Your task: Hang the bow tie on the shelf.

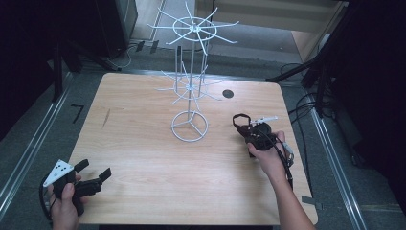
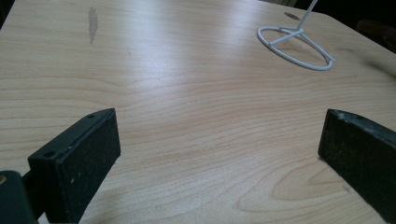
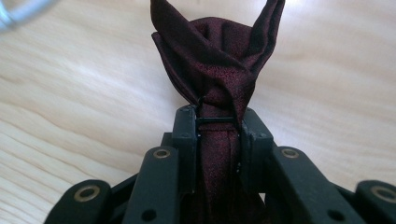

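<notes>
Wooden counter (image 1: 143,143), pale grain, rounded corners. No bins, trays or other holders stand on it.

Right claw (image 1: 250,130): held by the right hand (image 1: 269,155) over the counter's right half. In the right gripper view its jaws are drawn in narrow and clamped on a dark red fabric item (image 3: 218,60), a satin-like cloth twisted or knotted just above the jaws, with two strips rising from the knot past the top of that view. In the high view the same fabric shows as a dark loop at the claw's far end, close above the counter; whether it touches the surface cannot be told.

Left claw (image 1: 94,170): held by the left hand (image 1: 64,203) at the counter's near left corner, jaws spread wide, nothing between them. The left gripper view shows bare wood between the two black pads.

White wire stand (image 1: 190,86): upright near the counter's centre-rear, ring base (image 2: 295,47) flat on the wood, two tiers of radiating arms, all bare. It stands just left of the right claw, apart from it.

Small dark round hole (image 1: 228,93) in the counter behind the stand.
</notes>
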